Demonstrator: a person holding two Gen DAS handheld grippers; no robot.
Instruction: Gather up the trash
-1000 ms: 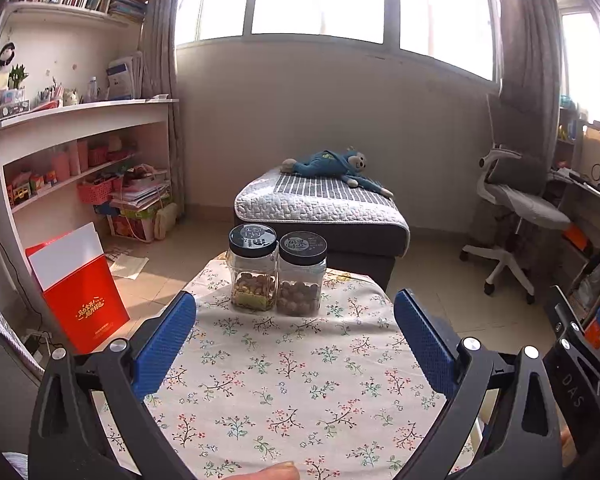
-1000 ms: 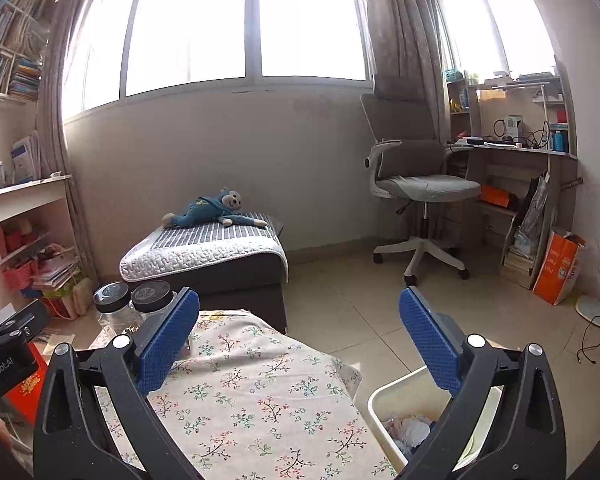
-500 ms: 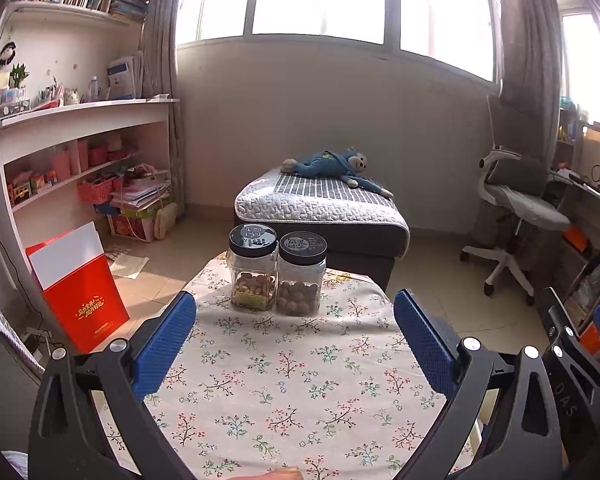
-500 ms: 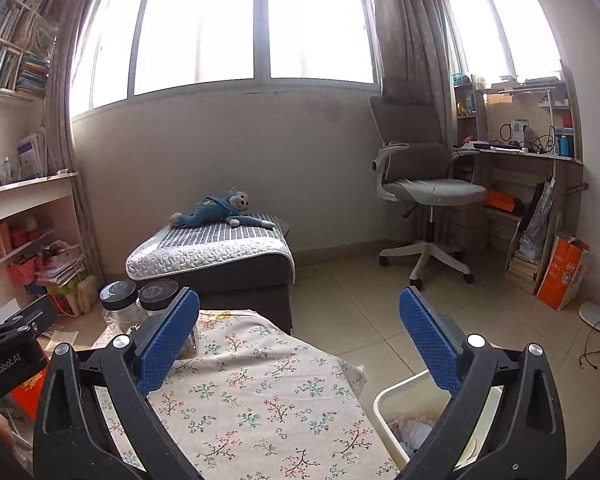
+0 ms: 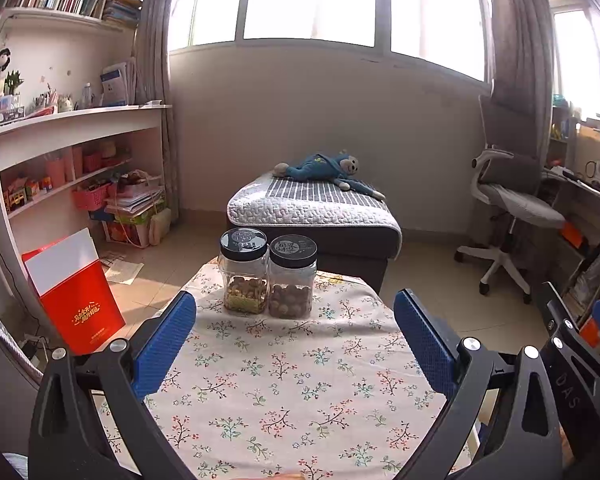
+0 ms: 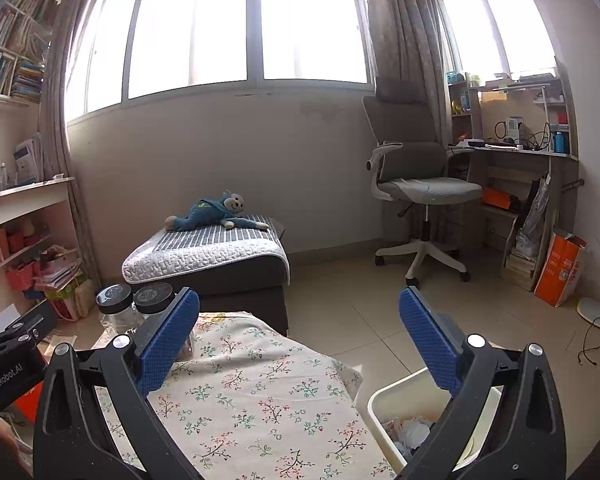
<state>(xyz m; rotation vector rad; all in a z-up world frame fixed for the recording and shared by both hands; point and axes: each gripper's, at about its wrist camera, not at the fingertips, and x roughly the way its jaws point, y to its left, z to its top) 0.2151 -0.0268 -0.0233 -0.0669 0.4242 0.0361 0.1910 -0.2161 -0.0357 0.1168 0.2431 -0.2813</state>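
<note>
My left gripper [image 5: 296, 316] is open and empty above the table with the floral cloth [image 5: 284, 384]. My right gripper [image 6: 300, 320] is open and empty over the table's right edge [image 6: 332, 364]. A white bin [image 6: 384, 412] stands on the floor right of the table, with crumpled trash [image 6: 412, 432] inside. No loose trash shows on the cloth. The right gripper's body shows at the right edge of the left wrist view [image 5: 580, 364].
Two clear jars with black lids [image 5: 268, 276] stand at the table's far edge, also in the right wrist view [image 6: 132, 304]. Beyond are an ottoman with a blue plush monkey [image 5: 324, 168], an office chair [image 6: 416, 184], shelves at left, a red bag [image 5: 76, 296].
The right gripper has tilted up and turned slightly right, so the table and bin sit lower in its view. The left gripper has hardly moved.
</note>
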